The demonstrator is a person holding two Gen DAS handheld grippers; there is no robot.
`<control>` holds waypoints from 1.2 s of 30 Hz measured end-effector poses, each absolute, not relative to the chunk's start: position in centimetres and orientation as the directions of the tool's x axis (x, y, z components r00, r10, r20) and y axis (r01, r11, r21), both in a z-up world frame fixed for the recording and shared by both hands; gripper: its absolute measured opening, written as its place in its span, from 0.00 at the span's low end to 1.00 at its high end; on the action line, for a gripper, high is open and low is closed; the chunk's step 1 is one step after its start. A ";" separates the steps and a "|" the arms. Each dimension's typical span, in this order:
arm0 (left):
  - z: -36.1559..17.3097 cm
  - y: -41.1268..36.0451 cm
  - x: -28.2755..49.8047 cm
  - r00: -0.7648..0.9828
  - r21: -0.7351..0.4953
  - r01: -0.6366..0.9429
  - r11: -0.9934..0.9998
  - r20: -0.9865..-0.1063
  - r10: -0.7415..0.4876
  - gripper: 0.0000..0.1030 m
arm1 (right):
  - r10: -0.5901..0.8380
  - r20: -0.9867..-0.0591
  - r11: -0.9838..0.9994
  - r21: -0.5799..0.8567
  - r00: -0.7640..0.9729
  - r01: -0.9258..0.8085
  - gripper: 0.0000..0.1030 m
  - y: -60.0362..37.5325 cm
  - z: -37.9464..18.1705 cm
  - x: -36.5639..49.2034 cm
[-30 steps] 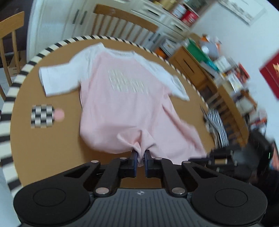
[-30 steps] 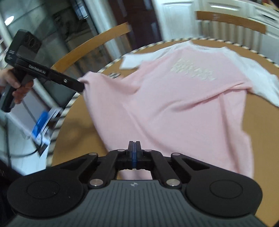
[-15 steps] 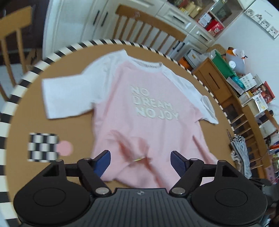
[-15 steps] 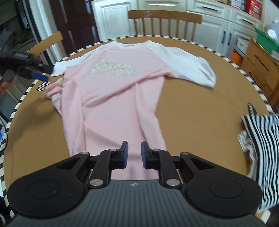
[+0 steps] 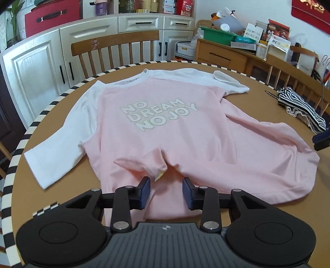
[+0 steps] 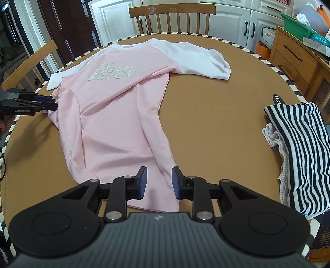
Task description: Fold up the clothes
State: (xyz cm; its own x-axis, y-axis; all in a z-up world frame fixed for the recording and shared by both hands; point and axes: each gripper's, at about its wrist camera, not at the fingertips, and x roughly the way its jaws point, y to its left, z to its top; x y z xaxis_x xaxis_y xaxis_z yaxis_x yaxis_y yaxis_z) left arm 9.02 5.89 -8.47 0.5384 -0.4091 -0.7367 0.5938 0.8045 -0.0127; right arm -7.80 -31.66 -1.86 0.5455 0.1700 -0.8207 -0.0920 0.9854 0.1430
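Here, catalogued from the garment outward:

1. Pink T-shirt (image 5: 165, 127) with white sleeves: laid face up and spread on the round table (image 6: 216, 115), printed text uppermost. Its long axis is seen to run from the collar at the far side to the hem at the near edge; the lower part is rumpled, with a raised pucker near the hem on the left side.

2. Hem, right corner: found directly under and between the pads of the right gripper (image 6: 158, 181). The jaws are opening, a moderate gap is shown, and the cloth lies flat beneath them, not pinched.

3. Hem, left corner: the pucker is placed just ahead of the left gripper (image 5: 166, 191), slightly left of centre between its pads. The jaws are closing from a wider gap; the cloth lies between them but is not yet pressed.

4. Relation for the next move: both grippers are set at the hem end, one at each corner, with the shirt lying forward of them along its length. The hem is judged nearer than the collar or sleeves, so a fold away from the person, hem toward collar, is favoured once both corners are gripped.

5. Striped garment (image 6: 301, 152): heaped at the table's right edge, well apart from the shirt.

6. Wooden chair (image 6: 171, 14): stood behind the table's far side.
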 end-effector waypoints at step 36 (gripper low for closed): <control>-11.6 19.1 -1.7 0.008 -0.638 -0.141 0.757 -0.765 -0.644 0.06 | 0.268 -0.895 0.938 0.327 0.357 0.116 0.04 -39.6 -3.1 -8.7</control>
